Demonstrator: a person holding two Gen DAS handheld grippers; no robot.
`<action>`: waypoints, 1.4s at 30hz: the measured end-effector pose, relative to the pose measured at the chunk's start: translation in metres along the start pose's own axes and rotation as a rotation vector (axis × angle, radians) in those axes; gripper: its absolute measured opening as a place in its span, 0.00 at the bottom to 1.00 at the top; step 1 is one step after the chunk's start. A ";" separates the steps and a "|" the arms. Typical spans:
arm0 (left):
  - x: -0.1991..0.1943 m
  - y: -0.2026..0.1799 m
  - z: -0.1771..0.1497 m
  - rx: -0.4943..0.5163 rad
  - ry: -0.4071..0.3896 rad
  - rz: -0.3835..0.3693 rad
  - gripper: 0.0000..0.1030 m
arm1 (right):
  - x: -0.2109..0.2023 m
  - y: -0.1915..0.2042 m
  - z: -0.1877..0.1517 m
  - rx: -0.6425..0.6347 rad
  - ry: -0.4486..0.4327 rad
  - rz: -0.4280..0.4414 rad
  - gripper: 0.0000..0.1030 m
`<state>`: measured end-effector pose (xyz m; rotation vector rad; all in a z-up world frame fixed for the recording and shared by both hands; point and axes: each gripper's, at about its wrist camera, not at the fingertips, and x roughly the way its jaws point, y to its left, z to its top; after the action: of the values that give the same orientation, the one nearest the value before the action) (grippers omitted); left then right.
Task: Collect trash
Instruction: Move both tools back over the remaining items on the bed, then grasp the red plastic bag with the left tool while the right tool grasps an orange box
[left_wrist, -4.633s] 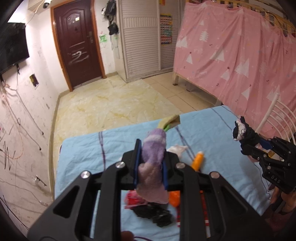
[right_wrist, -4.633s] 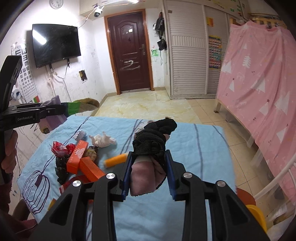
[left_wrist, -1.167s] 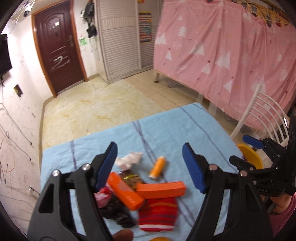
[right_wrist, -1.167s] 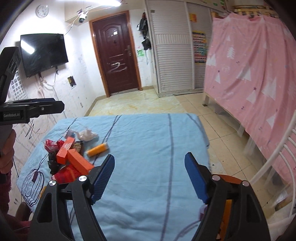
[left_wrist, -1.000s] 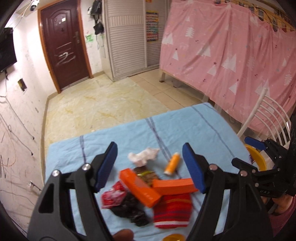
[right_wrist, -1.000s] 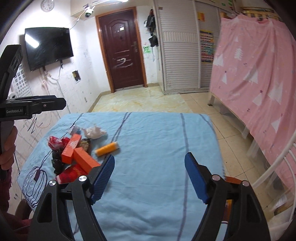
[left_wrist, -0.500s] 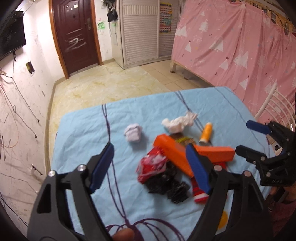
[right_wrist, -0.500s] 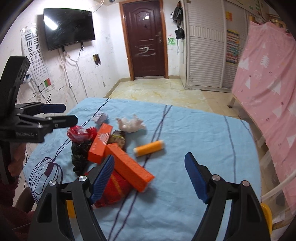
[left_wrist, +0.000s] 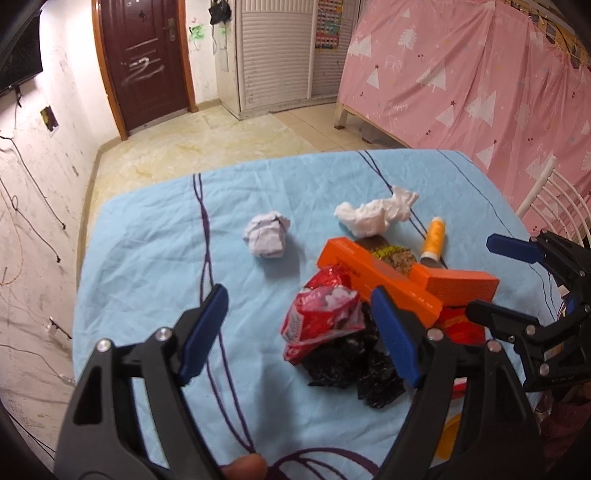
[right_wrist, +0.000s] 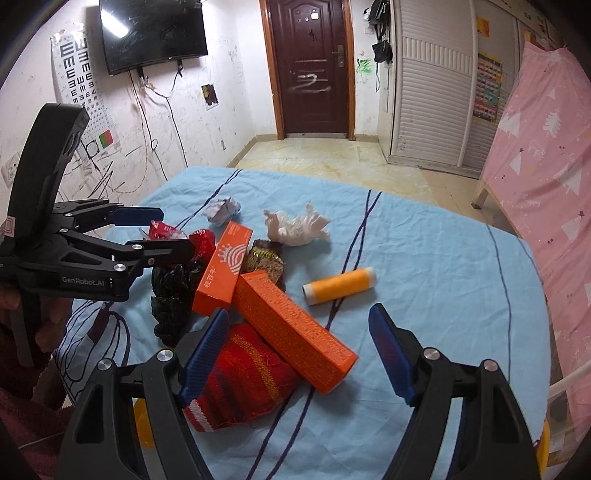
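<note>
Both grippers (left_wrist: 299, 332) (right_wrist: 299, 354) now lower, nearer trash pile (right_wrist: 236, 280)

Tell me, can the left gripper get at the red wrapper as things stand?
Probably yes. The left gripper is open with nothing between its jaws, and the red wrapper lies on top of the black bag, uncovered and just ahead. The orange box sits beside it, not over it.
</note>
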<state>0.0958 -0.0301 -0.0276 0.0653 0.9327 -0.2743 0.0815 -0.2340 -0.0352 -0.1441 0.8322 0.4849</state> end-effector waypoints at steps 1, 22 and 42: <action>0.002 0.000 -0.001 -0.001 0.004 0.000 0.71 | 0.002 0.000 0.000 -0.001 0.005 0.002 0.69; 0.005 0.003 -0.004 -0.003 -0.034 -0.013 0.28 | 0.018 0.007 -0.002 -0.067 0.028 -0.007 0.25; -0.048 -0.016 0.015 0.008 -0.132 0.021 0.28 | -0.032 -0.023 -0.005 0.020 -0.103 -0.037 0.18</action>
<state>0.0765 -0.0385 0.0212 0.0632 0.7996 -0.2596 0.0709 -0.2670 -0.0165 -0.1148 0.7318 0.4449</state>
